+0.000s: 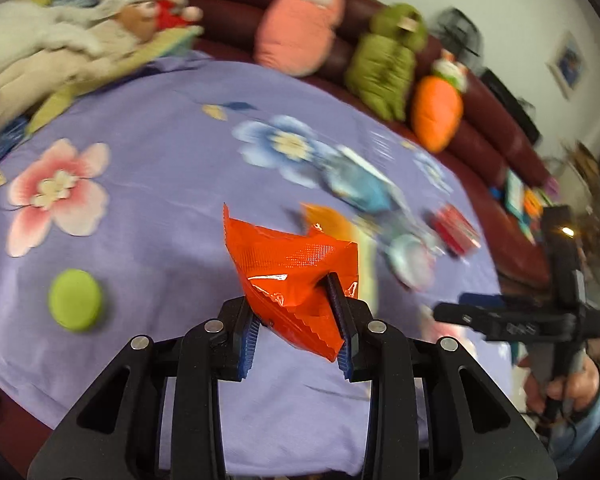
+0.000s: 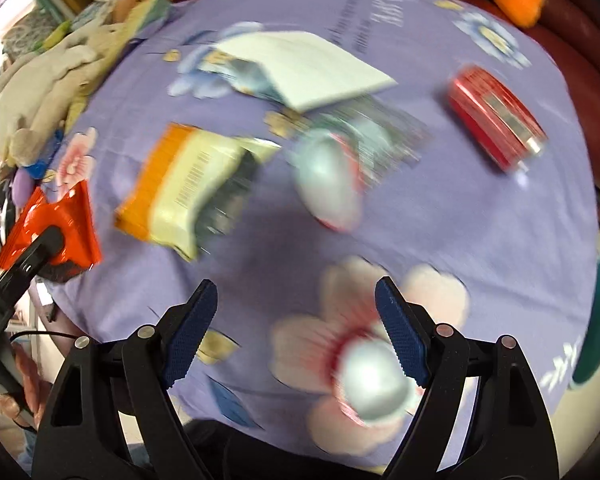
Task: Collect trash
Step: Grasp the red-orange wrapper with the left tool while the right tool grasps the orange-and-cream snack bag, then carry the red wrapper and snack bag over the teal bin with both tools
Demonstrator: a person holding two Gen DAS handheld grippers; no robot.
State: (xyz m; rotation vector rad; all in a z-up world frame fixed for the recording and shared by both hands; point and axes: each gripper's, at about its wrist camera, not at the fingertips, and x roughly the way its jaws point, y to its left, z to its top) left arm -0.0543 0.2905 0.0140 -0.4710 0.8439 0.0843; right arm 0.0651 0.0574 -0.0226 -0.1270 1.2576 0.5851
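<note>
My left gripper (image 1: pixel 296 320) is shut on a crumpled red-orange foil wrapper (image 1: pixel 288 268) and holds it above the purple flowered cloth (image 1: pixel 160 208). The wrapper also shows at the left edge of the right wrist view (image 2: pixel 60 216). My right gripper (image 2: pixel 296 324) is open and empty above the cloth. Ahead of it lie an orange and cream snack bag (image 2: pixel 184 188), a white paper (image 2: pixel 304 68), a silvery wrapper (image 2: pixel 332 172) and a red can (image 2: pixel 496 116) on its side. A round silver lid (image 2: pixel 374 380) lies by my right finger.
A green round lid (image 1: pixel 75 300) lies on the cloth at the left. Plush toys line the dark red sofa back: pink (image 1: pixel 300 20), green (image 1: pixel 388 56), an orange carrot (image 1: pixel 436 112). More soft toys (image 1: pixel 40 52) are piled at the far left. The other gripper (image 1: pixel 520 320) shows at right.
</note>
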